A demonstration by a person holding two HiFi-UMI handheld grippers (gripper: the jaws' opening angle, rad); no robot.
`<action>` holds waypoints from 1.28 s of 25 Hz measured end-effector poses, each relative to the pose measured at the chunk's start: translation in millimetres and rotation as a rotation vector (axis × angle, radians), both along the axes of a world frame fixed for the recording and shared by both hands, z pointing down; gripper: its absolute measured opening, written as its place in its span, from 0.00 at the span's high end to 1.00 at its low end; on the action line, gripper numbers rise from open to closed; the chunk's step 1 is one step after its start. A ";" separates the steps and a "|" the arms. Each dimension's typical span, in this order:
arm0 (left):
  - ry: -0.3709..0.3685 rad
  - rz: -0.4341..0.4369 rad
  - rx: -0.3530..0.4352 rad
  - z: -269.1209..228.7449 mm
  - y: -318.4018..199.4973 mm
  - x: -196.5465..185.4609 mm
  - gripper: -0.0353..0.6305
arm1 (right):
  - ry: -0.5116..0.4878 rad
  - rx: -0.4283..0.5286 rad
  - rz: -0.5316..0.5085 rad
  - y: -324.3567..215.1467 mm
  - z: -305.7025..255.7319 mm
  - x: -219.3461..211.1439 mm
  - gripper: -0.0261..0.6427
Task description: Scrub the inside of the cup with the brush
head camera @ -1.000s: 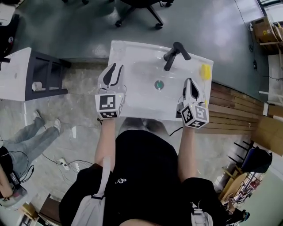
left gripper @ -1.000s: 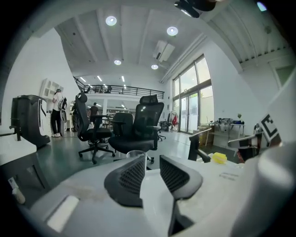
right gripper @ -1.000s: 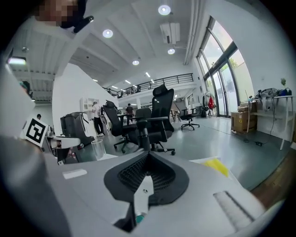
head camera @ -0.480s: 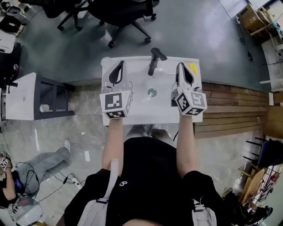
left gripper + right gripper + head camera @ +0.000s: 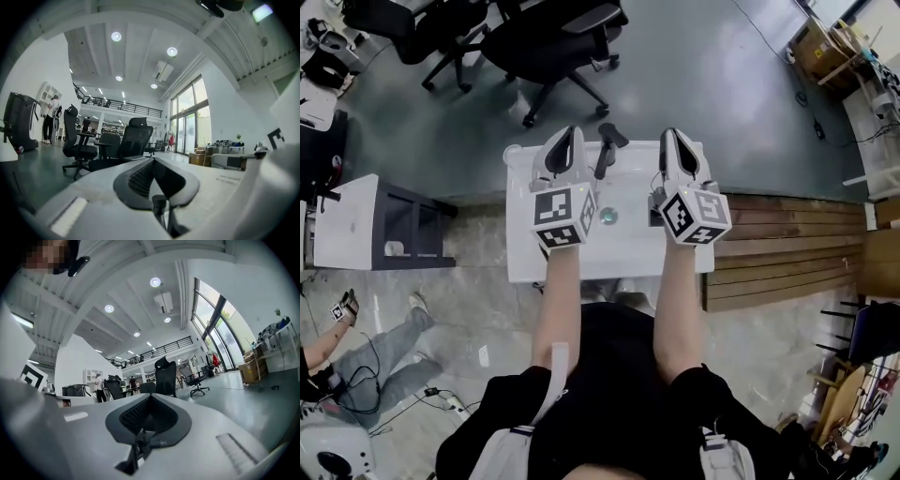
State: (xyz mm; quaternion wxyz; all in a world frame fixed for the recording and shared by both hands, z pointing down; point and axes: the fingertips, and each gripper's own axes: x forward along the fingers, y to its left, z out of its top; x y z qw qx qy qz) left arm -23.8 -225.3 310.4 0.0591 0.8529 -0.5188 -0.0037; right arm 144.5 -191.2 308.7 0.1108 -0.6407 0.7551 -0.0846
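Two tools are held side by side over the white sink. The left tool is at 11 o'clock from the drain. It is shut tight, with nothing in it. The right tool is at 1 o'clock, shut and empty too. The black tap shows between them. The cup and brush cannot be seen.

The person is wearing a black short-sleeved top, with a pale grey strap running over the left shoulder. The left gripper and the right gripper are each showing a white shell and 2 long fingers lined in black. Each is carrying a white cube printed with black square markers, the left cube and the right cube. In the gripper views, ribbed dark-grey pads are sitting in smooth white housing.
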 end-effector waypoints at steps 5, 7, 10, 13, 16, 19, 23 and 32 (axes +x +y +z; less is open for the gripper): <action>-0.001 0.000 0.031 -5.7 6.9 13.9 0.95 | 0.168 0.003 -0.015 10.2 -8.9 -2.8 0.96; -0.016 0.003 0.047 -6.9 9.6 18.1 0.95 | 0.209 0.011 -0.023 14.3 -11.2 -3.3 0.96; -0.037 0.012 0.064 -8.3 13.8 24.1 0.95 | 0.232 0.022 -0.038 17.9 -12.9 -2.5 0.96; -0.055 0.010 0.074 -8.5 16.6 27.2 0.95 | 0.230 0.029 -0.046 18.4 -14.3 1.7 0.96; -0.062 -0.002 0.085 -9.9 16.6 25.4 0.95 | 0.229 0.035 -0.053 17.2 -17.2 4.3 0.96; -0.062 -0.012 0.088 -12.2 16.8 25.0 0.95 | 0.231 0.034 -0.059 15.2 -19.3 7.0 0.96; -0.062 -0.020 0.088 -13.7 17.8 26.9 0.95 | 0.236 0.024 -0.068 13.6 -18.2 8.8 0.96; -0.058 -0.026 0.073 -7.6 24.8 38.7 0.95 | 0.245 0.001 -0.087 17.4 -12.0 16.0 0.96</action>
